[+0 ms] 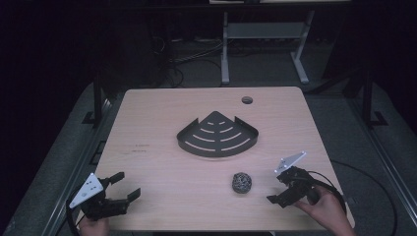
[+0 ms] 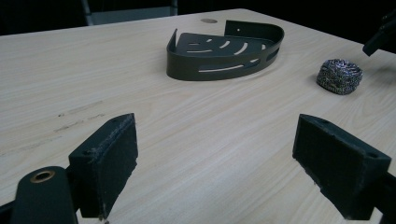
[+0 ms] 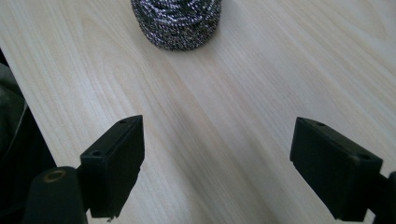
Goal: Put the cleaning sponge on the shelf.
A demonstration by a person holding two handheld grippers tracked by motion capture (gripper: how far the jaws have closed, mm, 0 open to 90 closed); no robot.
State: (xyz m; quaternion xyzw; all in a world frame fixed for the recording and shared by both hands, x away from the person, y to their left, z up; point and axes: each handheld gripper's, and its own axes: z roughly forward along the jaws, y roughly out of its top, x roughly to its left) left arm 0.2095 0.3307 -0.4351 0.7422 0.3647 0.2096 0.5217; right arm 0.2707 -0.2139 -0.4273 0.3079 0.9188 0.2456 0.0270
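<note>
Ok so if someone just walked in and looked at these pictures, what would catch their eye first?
Probably the dark metal fan-shaped corner shelf with curved slots, sitting mid-table on the pale wooden table. Next, the round steel-wool scouring ball nearer the person, to the right. An open hand-held gripper waits at each near corner, left hand-held gripper and right hand-held gripper, the right one pointing at the ball.

Bare tabletop [image 1: 162, 167] around scourer [image 1: 242, 182]
</note>
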